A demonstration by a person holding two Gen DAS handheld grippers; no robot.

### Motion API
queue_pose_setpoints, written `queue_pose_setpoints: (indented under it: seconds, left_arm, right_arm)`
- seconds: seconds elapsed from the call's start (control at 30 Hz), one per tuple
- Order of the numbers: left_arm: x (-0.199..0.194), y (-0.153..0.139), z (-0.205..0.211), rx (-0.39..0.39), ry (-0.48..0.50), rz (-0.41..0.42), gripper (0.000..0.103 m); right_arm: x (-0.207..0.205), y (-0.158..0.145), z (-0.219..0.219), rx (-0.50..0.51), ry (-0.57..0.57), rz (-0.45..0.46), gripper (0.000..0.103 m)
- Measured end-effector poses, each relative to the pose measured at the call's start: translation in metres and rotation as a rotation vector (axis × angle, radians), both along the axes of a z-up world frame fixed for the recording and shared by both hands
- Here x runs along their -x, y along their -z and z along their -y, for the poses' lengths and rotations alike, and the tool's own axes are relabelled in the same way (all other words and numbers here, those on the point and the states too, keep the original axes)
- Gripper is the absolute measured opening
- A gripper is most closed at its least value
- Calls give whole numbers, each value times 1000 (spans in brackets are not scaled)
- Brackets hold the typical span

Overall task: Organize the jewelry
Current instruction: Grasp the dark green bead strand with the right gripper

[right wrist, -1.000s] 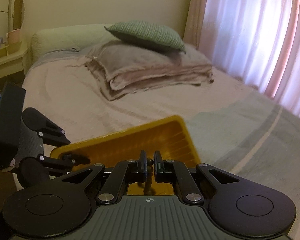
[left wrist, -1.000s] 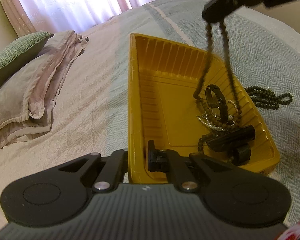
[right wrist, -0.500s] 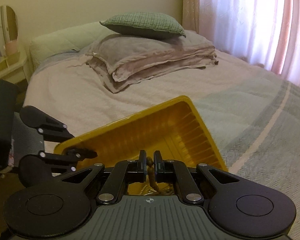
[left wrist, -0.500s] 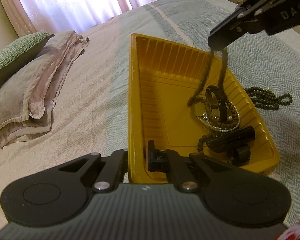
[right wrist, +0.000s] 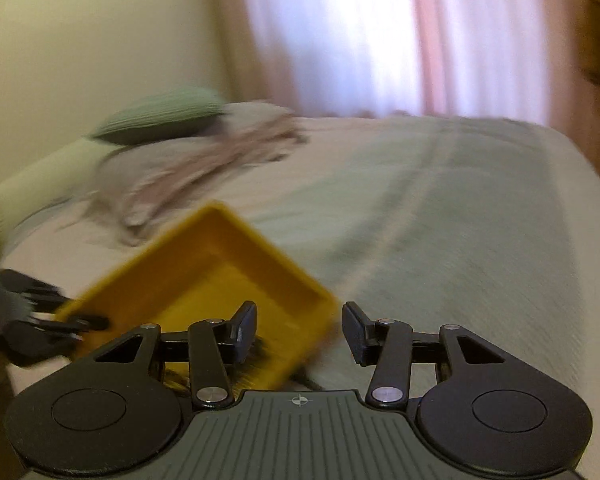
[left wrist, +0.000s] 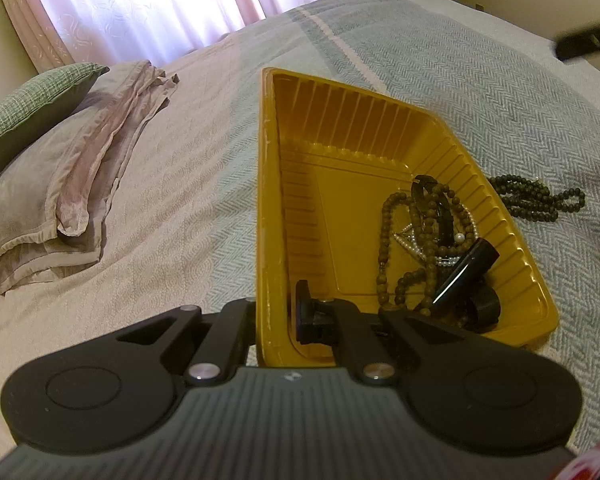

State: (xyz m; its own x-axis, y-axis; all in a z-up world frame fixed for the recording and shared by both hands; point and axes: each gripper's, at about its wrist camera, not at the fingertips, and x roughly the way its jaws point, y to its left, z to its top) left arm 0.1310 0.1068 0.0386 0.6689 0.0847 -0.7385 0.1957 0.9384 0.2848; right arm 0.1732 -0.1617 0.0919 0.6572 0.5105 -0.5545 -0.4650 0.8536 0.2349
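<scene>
My left gripper [left wrist: 274, 316] clamps the tray [left wrist: 268, 200] rim; right gripper [right wrist: 299, 330] gapes empty; next, the dark beads [left wrist: 540, 198] on the bed.

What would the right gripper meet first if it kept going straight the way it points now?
Likely the bedspread. The right gripper is open, and the yellow tray lies left of its line. The view is motion-blurred, so depth is uncertain.

My left gripper [left wrist: 276, 320] is clamped on the near wall of the yellow tray [left wrist: 266, 184], one finger either side. My right gripper [right wrist: 299, 330] sits with its jaws spread wide, empty, pointing toward twelve o'clock.
</scene>
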Motion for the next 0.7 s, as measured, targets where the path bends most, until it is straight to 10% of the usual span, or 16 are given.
queue_pose_setpoints:
  seconds: [0.23, 0.7]
  left_arm:
    - [0, 0, 0, -2, 1, 0, 4]
    - [0, 0, -1, -2, 1, 0, 4]
  right_arm:
    - [22, 44, 41, 42, 116, -74, 47]
    - [27, 111, 3, 295, -8, -45, 29]
